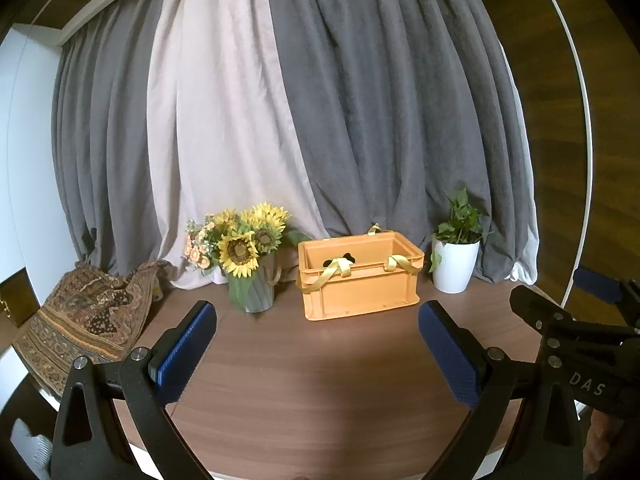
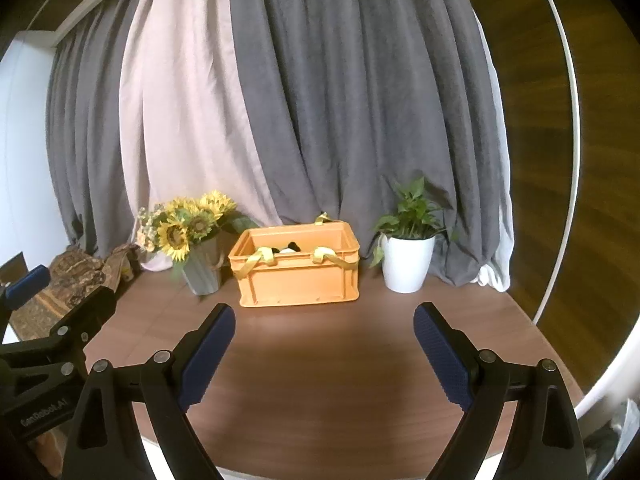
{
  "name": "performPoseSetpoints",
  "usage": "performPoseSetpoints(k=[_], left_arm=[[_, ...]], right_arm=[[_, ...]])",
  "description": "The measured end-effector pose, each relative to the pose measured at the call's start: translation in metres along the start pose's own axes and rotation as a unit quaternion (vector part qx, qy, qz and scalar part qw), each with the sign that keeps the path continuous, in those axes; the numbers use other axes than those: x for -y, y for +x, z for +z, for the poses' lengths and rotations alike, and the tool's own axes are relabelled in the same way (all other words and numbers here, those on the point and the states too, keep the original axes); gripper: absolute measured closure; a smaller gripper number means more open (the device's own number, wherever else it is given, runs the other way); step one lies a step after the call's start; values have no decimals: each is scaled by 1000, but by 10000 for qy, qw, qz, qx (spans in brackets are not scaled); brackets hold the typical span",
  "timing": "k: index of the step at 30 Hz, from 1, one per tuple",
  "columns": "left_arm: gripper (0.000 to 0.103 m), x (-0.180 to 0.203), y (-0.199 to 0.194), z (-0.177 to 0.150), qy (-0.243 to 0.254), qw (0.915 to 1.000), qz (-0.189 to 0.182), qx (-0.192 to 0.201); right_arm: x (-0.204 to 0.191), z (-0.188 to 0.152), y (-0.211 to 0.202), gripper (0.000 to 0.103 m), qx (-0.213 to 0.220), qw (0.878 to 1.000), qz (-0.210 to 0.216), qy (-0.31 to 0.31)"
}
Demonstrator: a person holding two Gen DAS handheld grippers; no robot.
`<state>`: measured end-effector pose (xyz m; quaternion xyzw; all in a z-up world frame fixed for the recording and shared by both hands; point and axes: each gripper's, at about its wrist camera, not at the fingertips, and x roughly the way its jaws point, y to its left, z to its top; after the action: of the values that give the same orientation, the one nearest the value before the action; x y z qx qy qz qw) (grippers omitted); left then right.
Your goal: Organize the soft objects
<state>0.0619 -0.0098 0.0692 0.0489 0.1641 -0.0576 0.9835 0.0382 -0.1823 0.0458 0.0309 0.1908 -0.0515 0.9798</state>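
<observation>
An orange plastic crate [image 1: 360,292] [image 2: 298,280] with yellow strap handles stands at the back of the brown table. Inside it something black and white [image 2: 289,248] shows just above the rim; its dark part [image 1: 340,260] is all the left wrist view gives. My left gripper [image 1: 318,312] hovers over the table in front of the crate, open, with nothing between its blue pads. My right gripper [image 2: 324,314] is beside it, also open and empty. Each gripper's black frame shows at the edge of the other's view.
A grey vase of sunflowers [image 1: 248,256] [image 2: 188,236] stands left of the crate, a white pot with a green plant [image 1: 456,256] [image 2: 408,252] right of it. A patterned brown cloth [image 1: 86,320] lies at the table's left edge. Grey and pale curtains hang behind.
</observation>
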Motion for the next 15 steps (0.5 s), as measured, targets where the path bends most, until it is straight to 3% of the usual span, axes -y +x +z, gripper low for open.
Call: performPoseSetpoints(k=[15], left_arm=[[0, 3, 0, -1, 14, 10000, 7, 9]], right_arm=[[3, -1, 1, 11, -23, 10000, -13, -35]])
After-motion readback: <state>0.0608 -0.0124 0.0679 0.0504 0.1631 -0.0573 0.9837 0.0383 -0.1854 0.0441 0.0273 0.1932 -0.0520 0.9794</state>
